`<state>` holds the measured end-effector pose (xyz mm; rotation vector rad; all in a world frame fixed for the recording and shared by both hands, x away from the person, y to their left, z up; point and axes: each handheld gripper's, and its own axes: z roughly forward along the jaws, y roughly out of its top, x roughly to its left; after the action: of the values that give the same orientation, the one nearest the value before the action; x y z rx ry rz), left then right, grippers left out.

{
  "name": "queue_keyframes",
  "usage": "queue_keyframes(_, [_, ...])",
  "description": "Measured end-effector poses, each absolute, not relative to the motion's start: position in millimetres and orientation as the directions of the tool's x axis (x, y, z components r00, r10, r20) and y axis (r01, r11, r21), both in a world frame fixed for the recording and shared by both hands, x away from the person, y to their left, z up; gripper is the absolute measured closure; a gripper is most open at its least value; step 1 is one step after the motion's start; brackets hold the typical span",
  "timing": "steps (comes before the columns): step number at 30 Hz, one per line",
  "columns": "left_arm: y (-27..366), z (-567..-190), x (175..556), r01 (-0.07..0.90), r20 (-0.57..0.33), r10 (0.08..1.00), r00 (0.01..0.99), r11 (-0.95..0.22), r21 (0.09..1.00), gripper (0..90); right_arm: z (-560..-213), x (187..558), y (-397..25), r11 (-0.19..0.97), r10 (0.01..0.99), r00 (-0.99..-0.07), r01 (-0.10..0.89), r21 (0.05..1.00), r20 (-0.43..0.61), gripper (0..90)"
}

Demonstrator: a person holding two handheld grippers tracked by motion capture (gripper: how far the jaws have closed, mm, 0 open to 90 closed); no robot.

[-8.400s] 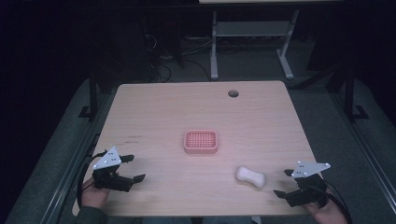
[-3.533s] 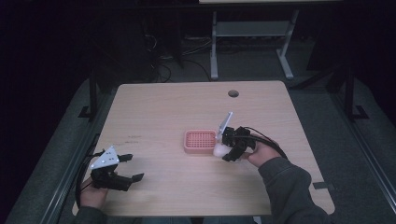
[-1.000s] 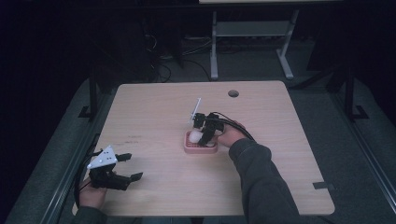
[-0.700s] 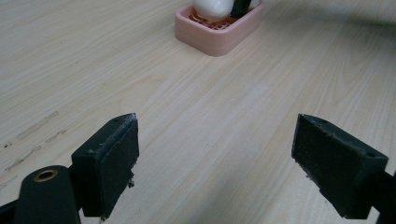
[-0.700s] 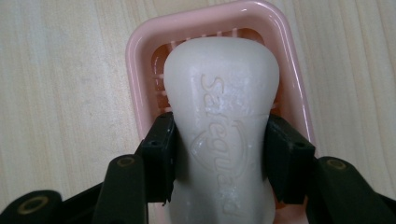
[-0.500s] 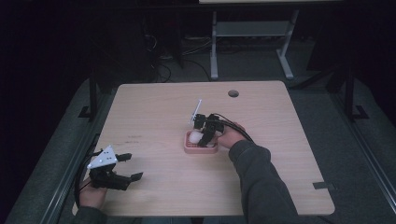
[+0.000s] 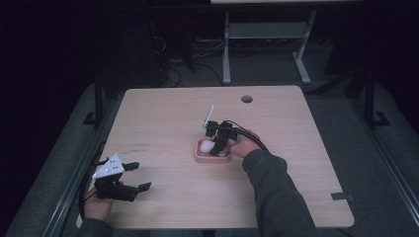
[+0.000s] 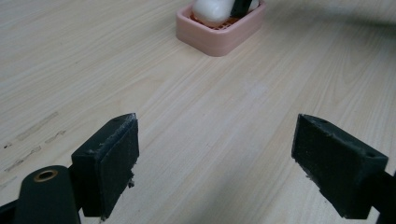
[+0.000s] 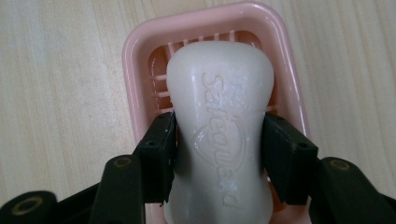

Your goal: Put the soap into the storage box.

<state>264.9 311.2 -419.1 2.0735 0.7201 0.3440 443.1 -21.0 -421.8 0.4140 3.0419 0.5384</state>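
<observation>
Right gripper point(image 9: 219, 140) clamped on the soap bar point(image 9: 222, 121) — bar sits in the pink soap dish point(image 9: 135, 51).

Jaws pinch the white bar at its narrow waist, one pad on each side; embossed lettering faces up. The bar lies lengthwise over the dish's slatted floor, near mid-bench, with the person's right hand point(image 7: 245, 144) just behind the gripper. Left gripper point(image 7: 129, 178) is well apart at the near-left edge of the bench point(image 7: 163, 113) — jaws spread wide, nothing between them, only bare wood below. From its camera, the dish and bar show far ahead.
</observation>
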Motion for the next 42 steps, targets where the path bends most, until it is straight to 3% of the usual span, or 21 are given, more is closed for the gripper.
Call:
queue_keyframes(17, [308.9,-419.7,265.3,0.363,-0.023,0.605,0.796,-0.446,0.818,14.8,-406.9,434.4,-41.2,0.851,0.310,-0.950,0.294,0.434,0.037,40.4])
queue_keyframes(42, [307.0,-420.4,265.0,0.363,-0.020,0.603,0.797,-0.453,0.814,14.8,-402.2,420.3,-73.8,0.807,0.352,-0.935,0.330,0.490,0.050,35.0])
